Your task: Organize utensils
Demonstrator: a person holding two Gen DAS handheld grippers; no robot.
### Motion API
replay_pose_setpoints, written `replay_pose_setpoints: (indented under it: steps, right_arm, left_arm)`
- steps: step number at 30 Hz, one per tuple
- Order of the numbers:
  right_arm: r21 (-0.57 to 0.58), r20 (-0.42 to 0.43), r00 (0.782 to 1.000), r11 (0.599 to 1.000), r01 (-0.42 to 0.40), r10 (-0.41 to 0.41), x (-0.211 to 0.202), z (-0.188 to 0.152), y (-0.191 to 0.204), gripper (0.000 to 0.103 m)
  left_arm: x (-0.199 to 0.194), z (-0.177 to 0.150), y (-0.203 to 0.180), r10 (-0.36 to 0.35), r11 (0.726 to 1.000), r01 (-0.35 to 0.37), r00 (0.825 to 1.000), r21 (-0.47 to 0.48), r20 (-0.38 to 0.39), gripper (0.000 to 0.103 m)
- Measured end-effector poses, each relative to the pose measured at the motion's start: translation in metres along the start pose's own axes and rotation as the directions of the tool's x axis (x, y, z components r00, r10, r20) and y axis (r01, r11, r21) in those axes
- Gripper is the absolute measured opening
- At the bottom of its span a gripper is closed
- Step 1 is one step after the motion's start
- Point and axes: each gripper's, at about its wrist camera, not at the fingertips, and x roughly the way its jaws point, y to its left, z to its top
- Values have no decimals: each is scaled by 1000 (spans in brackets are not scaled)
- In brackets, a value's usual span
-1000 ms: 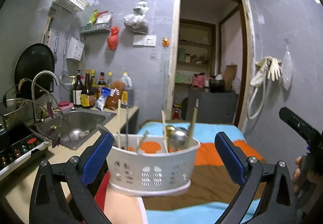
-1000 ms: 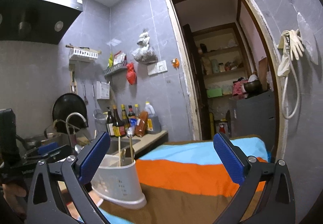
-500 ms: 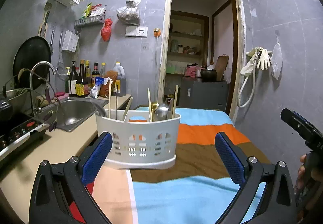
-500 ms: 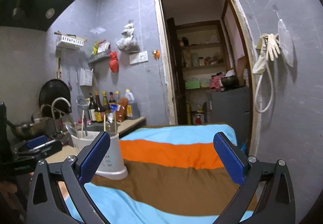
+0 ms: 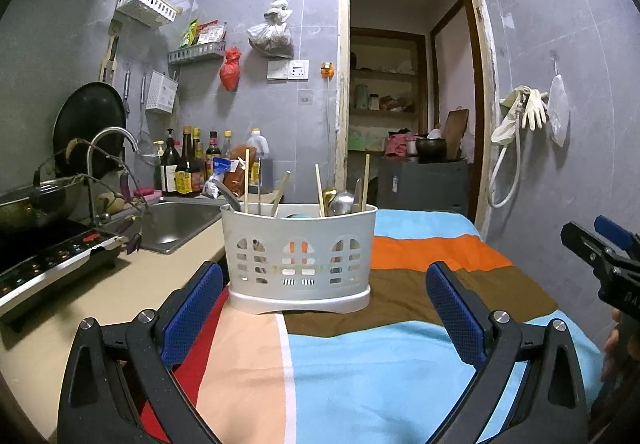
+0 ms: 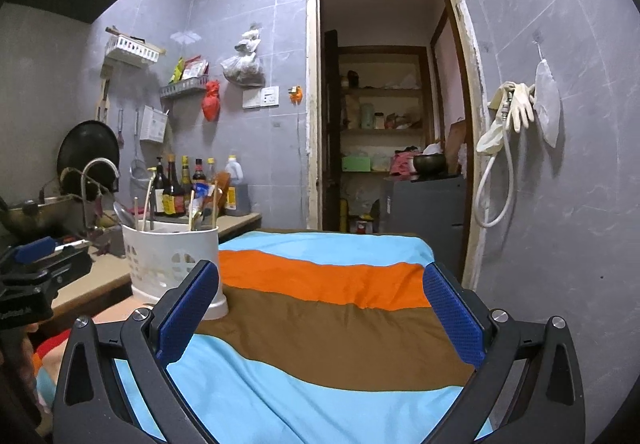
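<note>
Here the caddy (image 5: 299, 256) is standing upright on the striped cloth (image 5: 400, 356), holding utensils (image 5: 336, 200). Both the left gripper (image 5: 324, 308) and the right gripper (image 6: 320, 308) are gaping wide, gripping nothing.

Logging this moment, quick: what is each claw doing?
Left claw: open, holding nothing.
Right claw: open, holding nothing.

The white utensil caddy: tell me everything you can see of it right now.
The white utensil caddy is a plastic-looking basket with arched cut-outs and slots in its wall and a flared base. It stands upright on the striped cloth, beside the counter. Chopsticks, a metal spoon and other handles stick up from it. Neither the left gripper nor the right gripper touches it; both are open.
</note>
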Motion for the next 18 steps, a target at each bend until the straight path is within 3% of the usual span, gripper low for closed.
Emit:
replay_pose_setpoints:
  steps: [18]
  right_arm:
    - [4,-5,1000,1000,16,-16,-1,0,-6,103]
  left_arm:
    - [1,-2,1,2,1000,-2,1000,-9,-11,100]
